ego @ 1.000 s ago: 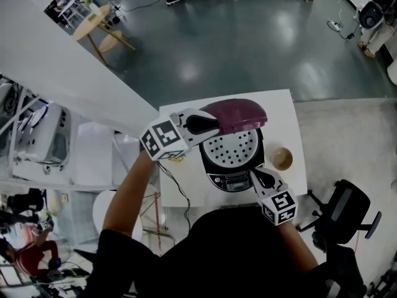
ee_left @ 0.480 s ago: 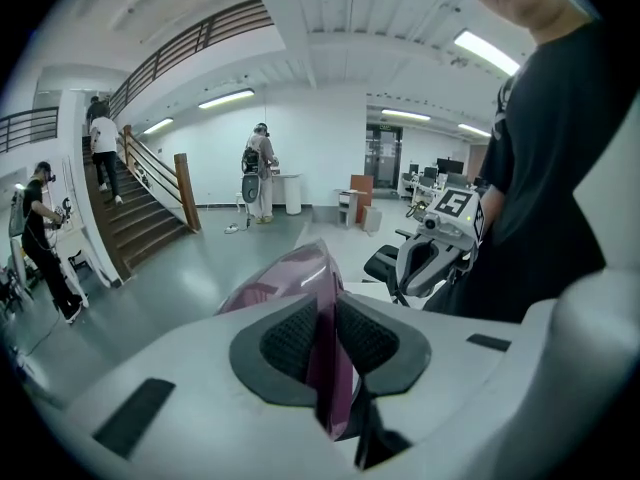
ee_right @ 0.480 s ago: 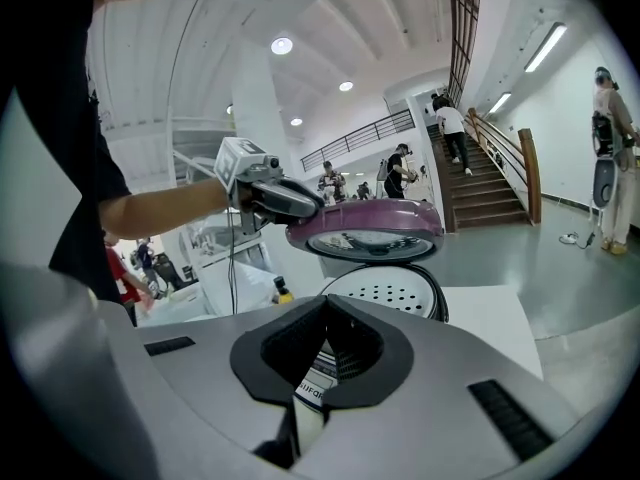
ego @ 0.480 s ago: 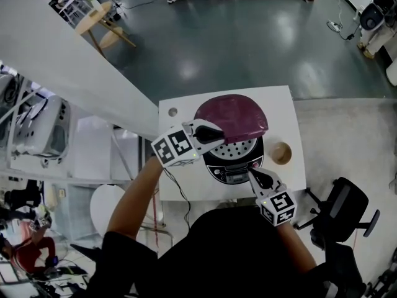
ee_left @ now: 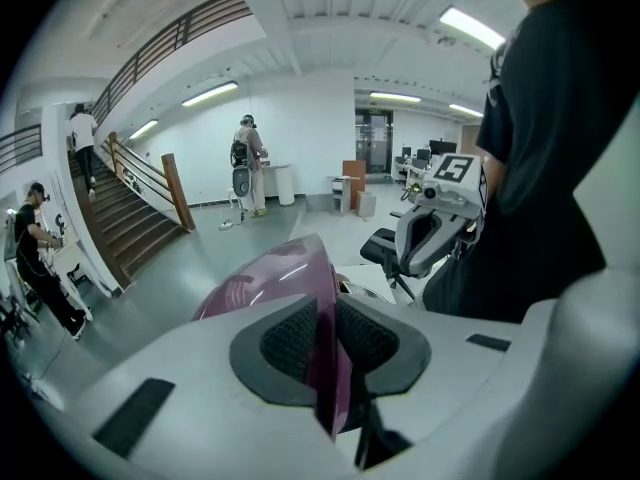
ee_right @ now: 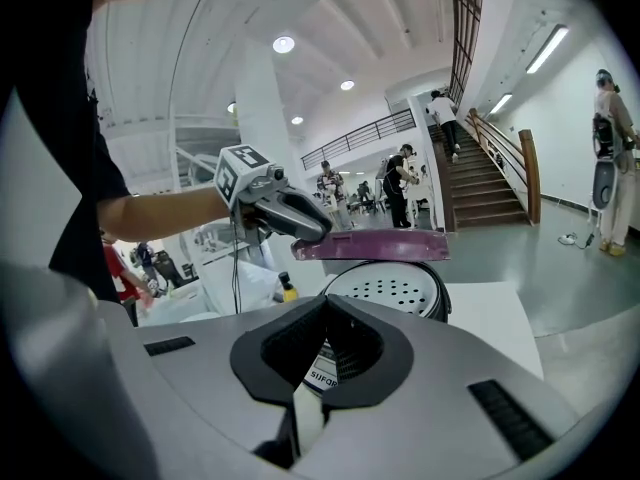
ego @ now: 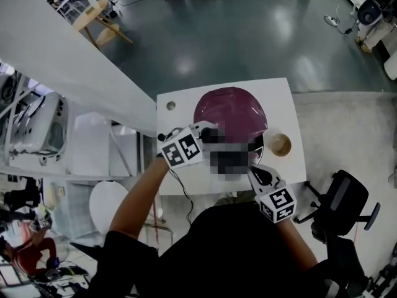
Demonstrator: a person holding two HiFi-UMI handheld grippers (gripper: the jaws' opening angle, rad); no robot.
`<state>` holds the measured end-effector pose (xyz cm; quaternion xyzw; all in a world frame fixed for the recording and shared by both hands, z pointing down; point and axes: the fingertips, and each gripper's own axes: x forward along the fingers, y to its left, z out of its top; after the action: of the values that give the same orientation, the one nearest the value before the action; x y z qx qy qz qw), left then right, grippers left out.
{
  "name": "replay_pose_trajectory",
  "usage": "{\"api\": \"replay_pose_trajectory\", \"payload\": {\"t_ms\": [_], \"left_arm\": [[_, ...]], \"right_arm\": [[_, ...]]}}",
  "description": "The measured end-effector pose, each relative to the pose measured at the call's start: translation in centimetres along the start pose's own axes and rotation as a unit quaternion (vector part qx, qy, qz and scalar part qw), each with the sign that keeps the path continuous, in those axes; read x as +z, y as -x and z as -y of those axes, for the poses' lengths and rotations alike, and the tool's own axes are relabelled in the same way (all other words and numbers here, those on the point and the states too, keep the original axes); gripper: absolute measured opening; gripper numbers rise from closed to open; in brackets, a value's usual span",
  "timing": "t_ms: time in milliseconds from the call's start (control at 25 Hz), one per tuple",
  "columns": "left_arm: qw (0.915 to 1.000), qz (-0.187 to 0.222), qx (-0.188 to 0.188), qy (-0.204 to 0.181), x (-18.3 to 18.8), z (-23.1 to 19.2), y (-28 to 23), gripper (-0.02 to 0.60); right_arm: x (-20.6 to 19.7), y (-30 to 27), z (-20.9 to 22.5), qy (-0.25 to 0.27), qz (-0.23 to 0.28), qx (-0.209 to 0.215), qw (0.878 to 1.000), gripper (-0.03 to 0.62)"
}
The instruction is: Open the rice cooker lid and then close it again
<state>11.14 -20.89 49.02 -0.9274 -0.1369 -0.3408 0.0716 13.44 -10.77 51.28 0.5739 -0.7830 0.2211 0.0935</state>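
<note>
The rice cooker's purple lid (ego: 231,110) hangs tilted low over the cooker, with a gap at the front. My left gripper (ego: 208,133) is shut on the lid's left edge; in the left gripper view the purple rim (ee_left: 322,368) runs between the black pads. In the right gripper view the lid (ee_right: 375,245) hovers above the perforated inner plate (ee_right: 392,290), with the left gripper (ee_right: 316,236) clamped on its end. My right gripper (ego: 254,174) is shut and empty at the cooker's front right corner. A mosaic patch hides the cooker's front in the head view.
The cooker stands on a small white table (ego: 282,101). A brown cup (ego: 280,144) sits to its right and a small round thing (ego: 170,105) at the far left corner. A cable (ego: 178,185) hangs off the left side. An office chair (ego: 344,207) stands to the right.
The lid has swung down from nearly upright to low over the cooker. My left gripper came down and toward me with it. The right gripper has barely shifted.
</note>
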Motion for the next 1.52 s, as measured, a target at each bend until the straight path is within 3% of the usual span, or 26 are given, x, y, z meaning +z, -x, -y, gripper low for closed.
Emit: {"api": "replay_pose_trajectory", "payload": {"t_ms": [280, 480, 1520], "left_arm": [[0.9999, -0.011, 0.002, 0.002, -1.7, 1.7, -2.0, 0.058], [0.9989, -0.039, 0.009, -0.023, -3.4, 3.0, -3.7, 0.058], [0.9957, -0.089, -0.023, 0.015, -7.3, 4.5, -7.5, 0.019]], "right_arm": [[-1.2, 0.3, -0.1, -0.002, -0.007, -0.004, 1.000, 0.000], [-1.4, 0.6, -0.4, 0.001, -0.011, -0.002, 1.000, 0.000], [-1.6, 1.3, 1.4, 0.004, -0.020, -0.014, 1.000, 0.000]]}}
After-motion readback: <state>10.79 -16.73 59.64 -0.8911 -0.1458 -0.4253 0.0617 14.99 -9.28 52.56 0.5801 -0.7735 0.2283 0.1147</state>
